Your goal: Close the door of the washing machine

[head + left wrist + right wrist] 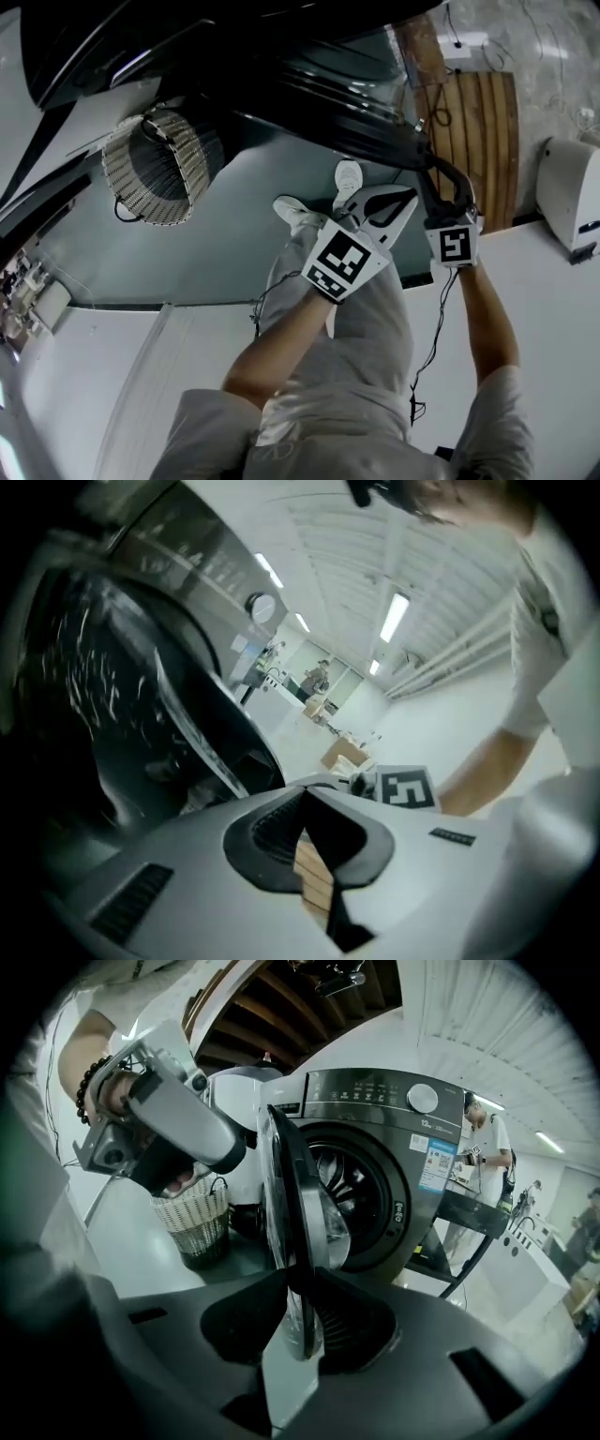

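The dark grey washing machine (375,1101) stands with its round door (291,1204) swung out, edge-on to the right gripper view. My black right gripper (295,1274) straddles the door's rim, one jaw on each side, with a gap showing on the left side; it is open. In the head view it reaches the door (328,89) at the rim (424,155). My white left gripper (405,199) hovers just left of it, shut and empty (305,794), beside the door's glass (112,696).
A woven laundry basket (159,169) sits on the floor left of the machine (192,1218). A wooden pallet (478,141) and a white appliance (572,197) lie to the right. A person (487,1147) stands by a rack beyond the machine.
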### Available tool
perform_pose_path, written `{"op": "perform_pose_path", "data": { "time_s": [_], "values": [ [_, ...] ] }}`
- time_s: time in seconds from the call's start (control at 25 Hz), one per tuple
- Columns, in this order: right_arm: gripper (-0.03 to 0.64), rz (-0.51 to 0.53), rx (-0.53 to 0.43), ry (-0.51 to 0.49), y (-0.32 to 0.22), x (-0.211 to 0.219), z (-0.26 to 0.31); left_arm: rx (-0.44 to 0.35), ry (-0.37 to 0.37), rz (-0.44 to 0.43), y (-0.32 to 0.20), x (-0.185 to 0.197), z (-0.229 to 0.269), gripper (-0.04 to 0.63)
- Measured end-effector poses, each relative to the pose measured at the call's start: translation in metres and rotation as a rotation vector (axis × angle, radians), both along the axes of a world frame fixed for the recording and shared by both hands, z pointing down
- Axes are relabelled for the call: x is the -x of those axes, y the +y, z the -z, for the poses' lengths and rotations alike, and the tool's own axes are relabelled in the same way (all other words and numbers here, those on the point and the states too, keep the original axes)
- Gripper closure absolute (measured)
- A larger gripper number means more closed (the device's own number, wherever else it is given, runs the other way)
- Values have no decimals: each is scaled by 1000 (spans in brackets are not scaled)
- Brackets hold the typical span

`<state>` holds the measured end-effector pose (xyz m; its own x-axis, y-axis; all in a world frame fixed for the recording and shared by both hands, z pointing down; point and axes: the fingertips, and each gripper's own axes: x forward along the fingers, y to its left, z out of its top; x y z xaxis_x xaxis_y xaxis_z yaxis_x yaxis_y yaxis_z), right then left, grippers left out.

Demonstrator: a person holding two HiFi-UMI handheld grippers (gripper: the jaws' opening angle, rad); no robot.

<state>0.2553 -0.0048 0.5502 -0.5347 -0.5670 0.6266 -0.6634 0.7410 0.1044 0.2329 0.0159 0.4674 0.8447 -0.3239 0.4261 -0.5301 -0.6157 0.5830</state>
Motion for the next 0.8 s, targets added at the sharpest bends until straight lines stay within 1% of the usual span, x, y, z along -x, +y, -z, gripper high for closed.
{"op": "perform_pose_path", "data": {
  "time_s": [0.04, 0.08, 0.12, 0.28, 0.44, 0.56, 0.8],
  "values": [
    [515, -4, -5, 5, -5, -2, 0, -72, -33, -3, -6, 2, 1, 592],
    [512, -7, -11, 10, -10, -3, 0, -124, -49, 4, -12, 4, 3, 592],
    [512, -10, -15, 16, -14, -4, 0, -159, -53, 18, -18, 7, 4, 592],
    [508, -28, -37, 20, -29, -9, 0, -229, -71, 62, -37, 13, 1, 592],
    [503, -67, -58, -2, -42, -14, 2, -261, -79, 65, -47, 10, -6, 592],
    [503, -118, -69, -32, -54, -18, 2, -262, -73, 66, -53, 5, -13, 592],
    [502, -114, -117, -23, -79, -26, 2, -263, -52, 78, -68, -2, -17, 594]
  ]
}}
